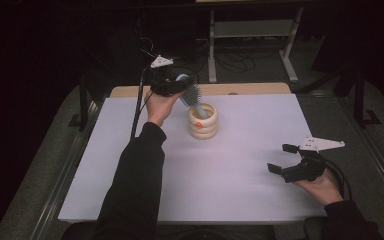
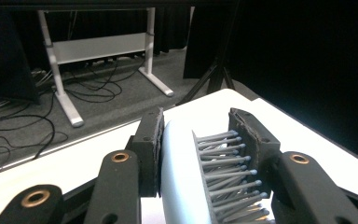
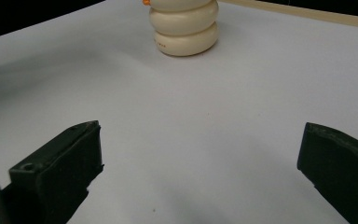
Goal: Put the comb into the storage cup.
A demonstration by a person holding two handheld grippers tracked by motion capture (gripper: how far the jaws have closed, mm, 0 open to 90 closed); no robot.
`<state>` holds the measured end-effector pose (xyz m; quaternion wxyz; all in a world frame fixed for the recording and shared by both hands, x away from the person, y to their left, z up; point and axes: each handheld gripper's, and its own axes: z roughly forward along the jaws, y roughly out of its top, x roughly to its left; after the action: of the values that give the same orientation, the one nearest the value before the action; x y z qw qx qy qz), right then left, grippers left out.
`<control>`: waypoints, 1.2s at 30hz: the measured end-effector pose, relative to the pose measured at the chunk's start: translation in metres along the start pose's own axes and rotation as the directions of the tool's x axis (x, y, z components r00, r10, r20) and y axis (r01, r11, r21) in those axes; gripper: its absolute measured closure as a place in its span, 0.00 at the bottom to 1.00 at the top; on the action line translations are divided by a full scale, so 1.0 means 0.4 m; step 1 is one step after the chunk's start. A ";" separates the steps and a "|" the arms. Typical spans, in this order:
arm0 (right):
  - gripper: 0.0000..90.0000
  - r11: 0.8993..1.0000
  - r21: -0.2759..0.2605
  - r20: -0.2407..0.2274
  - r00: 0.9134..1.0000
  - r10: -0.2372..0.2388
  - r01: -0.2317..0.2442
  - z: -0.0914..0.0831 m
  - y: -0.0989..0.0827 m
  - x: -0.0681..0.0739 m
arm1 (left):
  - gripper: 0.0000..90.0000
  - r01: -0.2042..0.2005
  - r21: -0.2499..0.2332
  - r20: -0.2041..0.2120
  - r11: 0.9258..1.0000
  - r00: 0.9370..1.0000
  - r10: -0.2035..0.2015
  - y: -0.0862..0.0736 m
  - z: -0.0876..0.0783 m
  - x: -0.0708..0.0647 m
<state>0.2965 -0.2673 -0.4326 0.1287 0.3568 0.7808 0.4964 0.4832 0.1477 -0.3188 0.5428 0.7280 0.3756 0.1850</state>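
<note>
Hairbrush (image 1: pixel 192 95), handle in cup (image 1: pixel 203 121): you are clamping its head in the left gripper (image 2: pixel 193 144), right gripper (image 1: pixel 284 158) idling spread; next, judge seating, then release

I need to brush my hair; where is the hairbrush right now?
In the high view the hairbrush is toward the table's far left, clamped in the left gripper, its handle end inside the cream ribbed holder.
</note>
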 end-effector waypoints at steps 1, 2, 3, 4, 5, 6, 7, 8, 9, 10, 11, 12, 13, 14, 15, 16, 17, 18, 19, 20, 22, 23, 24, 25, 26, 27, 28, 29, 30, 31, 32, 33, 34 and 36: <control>0.00 1.000 0.000 0.000 1.000 -0.001 0.001 0.000 0.000 0.000 | 0.64 0.001 0.001 -0.001 1.000 1.000 -0.001 -0.002 0.003 0.000; 0.00 1.000 -0.001 0.000 1.000 -0.002 0.002 0.000 0.000 0.000 | 0.64 0.005 0.000 -0.002 1.000 1.000 -0.005 -0.005 0.005 0.000; 0.00 1.000 -0.001 0.001 1.000 -0.001 0.001 0.000 0.000 0.000 | 0.64 0.003 0.002 -0.003 1.000 1.000 -0.003 -0.007 0.006 0.001; 0.00 1.000 -0.002 0.001 1.000 -0.001 0.001 -0.001 0.000 0.000 | 0.64 0.007 -0.001 -0.004 1.000 1.000 -0.007 -0.010 0.008 0.001; 0.00 1.000 -0.003 0.000 1.000 -0.001 0.001 -0.001 0.000 0.000 | 0.64 0.006 0.002 -0.005 1.000 1.000 -0.006 -0.013 0.010 0.002; 0.00 1.000 -0.002 0.000 1.000 0.001 -0.001 -0.001 -0.001 0.000 | 0.64 0.004 0.004 -0.006 1.000 1.000 -0.004 -0.017 0.012 0.002; 0.00 1.000 0.001 -0.001 1.000 -0.001 0.001 0.000 -0.001 0.001 | 0.64 0.003 0.008 -0.007 1.000 1.000 -0.003 -0.020 0.013 0.002; 0.00 1.000 0.002 0.000 1.000 -0.004 0.004 0.000 -0.001 0.001 | 0.63 0.005 0.010 -0.005 1.000 1.000 -0.005 -0.023 0.015 0.003; 0.00 1.000 0.003 -0.001 1.000 -0.004 0.004 0.001 -0.001 0.001 | 0.63 0.008 0.010 -0.005 1.000 1.000 -0.008 -0.026 0.015 0.004; 0.00 1.000 0.003 -0.002 1.000 -0.004 0.004 0.001 -0.001 0.001 | 0.63 0.012 0.005 -0.004 1.000 1.000 -0.012 -0.029 0.015 0.006; 0.00 1.000 0.003 -0.001 1.000 -0.004 0.004 0.001 -0.001 0.001 | 0.63 0.015 0.002 -0.002 1.000 1.000 -0.015 -0.030 0.016 0.007; 0.00 1.000 0.003 -0.001 1.000 -0.003 0.003 0.001 -0.001 0.001 | 0.63 0.016 0.003 0.000 1.000 1.000 -0.016 -0.031 0.015 0.008; 0.00 1.000 0.003 -0.002 1.000 -0.001 0.001 0.001 -0.001 0.000 | 0.63 0.017 0.003 0.001 1.000 1.000 -0.017 -0.031 0.015 0.009; 0.00 1.000 0.004 -0.002 1.000 -0.001 0.001 0.001 -0.002 0.000 | 0.63 0.017 0.003 0.002 1.000 1.000 -0.017 -0.031 0.015 0.010; 0.00 1.000 0.006 -0.003 1.000 0.001 -0.001 0.002 -0.002 0.000 | 0.63 0.019 0.004 0.003 1.000 1.000 -0.019 -0.031 0.015 0.010; 0.00 1.000 0.008 -0.004 1.000 0.002 -0.002 0.002 -0.002 0.000 | 0.63 0.020 0.005 0.004 1.000 1.000 -0.020 -0.031 0.015 0.011; 0.00 1.000 0.010 -0.003 1.000 0.003 -0.003 0.003 -0.003 0.000 | 0.63 0.021 0.006 0.006 1.000 1.000 -0.021 -0.032 0.015 0.012; 0.00 1.000 0.011 -0.003 1.000 0.003 -0.003 0.003 -0.003 0.000 | 0.62 0.023 0.011 0.009 1.000 1.000 -0.023 -0.032 0.014 0.014; 0.00 1.000 0.011 -0.003 1.000 0.003 -0.003 0.003 -0.003 0.001 | 0.62 0.031 0.017 0.018 0.999 0.999 -0.031 -0.032 0.013 0.016; 0.00 1.000 0.009 -0.003 1.000 0.002 -0.002 0.003 -0.003 0.001 | 0.61 0.030 0.025 0.022 0.999 0.999 -0.031 -0.032 0.012 0.018; 0.00 1.000 0.008 -0.002 1.000 0.002 -0.002 0.003 -0.002 0.001 | 0.59 0.042 0.033 0.022 0.999 0.999 -0.043 -0.034 0.009 0.023; 0.00 1.000 0.009 -0.002 1.000 0.003 -0.003 0.003 -0.002 0.001 | 0.57 0.047 0.037 0.034 0.998 0.998 -0.049 -0.036 0.007 0.027; 0.00 1.000 0.010 -0.005 1.000 0.003 -0.003 0.003 -0.003 0.000 | 0.56 0.045 0.034 0.034 0.998 0.998 -0.046 -0.038 0.005 0.028; 0.00 1.000 0.011 -0.006 1.000 0.002 -0.002 0.004 -0.003 0.000 | 0.54 0.044 0.027 0.032 0.999 0.998 -0.045 -0.041 0.003 0.028; 0.00 1.000 0.012 -0.006 1.000 0.002 -0.002 0.004 -0.003 0.000 | 0.52 0.047 0.020 0.040 0.999 0.998 -0.048 -0.044 0.000 0.029; 0.00 1.000 0.012 -0.006 1.000 0.002 -0.002 0.004 -0.003 0.000 | 0.48 0.053 0.023 0.051 0.998 0.997 -0.054 -0.045 -0.001 0.031; 0.00 1.000 0.012 -0.006 1.000 0.003 -0.003 0.004 -0.003 0.000 | 0.45 0.057 0.031 0.061 0.998 0.996 -0.059 -0.046 -0.002 0.034; 0.00 1.000 0.012 -0.006 1.000 0.002 -0.002 0.005 -0.003 0.000 | 0.39 0.052 0.039 0.059 0.998 0.997 -0.054 -0.046 -0.003 0.035; 0.00 1.000 0.013 -0.005 1.000 0.002 -0.002 0.005 -0.003 0.000 | 0.33 0.045 0.041 0.050 0.998 0.998 -0.047 -0.047 -0.005 0.035; 0.00 1.000 0.014 -0.005 1.000 0.002 -0.002 0.005 -0.003 0.000 | 0.29 0.042 0.037 0.042 0.998 0.998 -0.044 -0.047 -0.009 0.036; 0.00 1.000 0.015 -0.005 1.000 0.003 -0.003 0.005 -0.003 0.000 | 0.24 0.045 0.031 0.040 0.999 0.998 -0.046 -0.048 -0.012 0.037; 0.00 1.000 0.015 -0.005 1.000 0.002 -0.002 0.006 -0.003 0.000 | 0.21 0.044 0.020 0.036 0.999 0.998 -0.045 -0.048 -0.018 0.039; 0.00 1.000 0.016 -0.005 1.000 0.002 -0.002 0.006 -0.003 0.000 | 0.17 0.040 0.008 0.027 0.999 0.999 -0.040 -0.049 -0.023 0.040; 0.00 1.000 0.015 -0.007 1.000 0.003 -0.003 0.006 -0.003 0.000 | 0.14 0.032 -0.010 0.029 0.999 0.999 -0.032 -0.051 -0.034 0.042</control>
<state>0.2974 -0.2660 -0.4348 0.1227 0.3571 0.7844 0.4920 0.4778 0.1720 -0.3355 0.5547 0.7218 0.3785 0.1678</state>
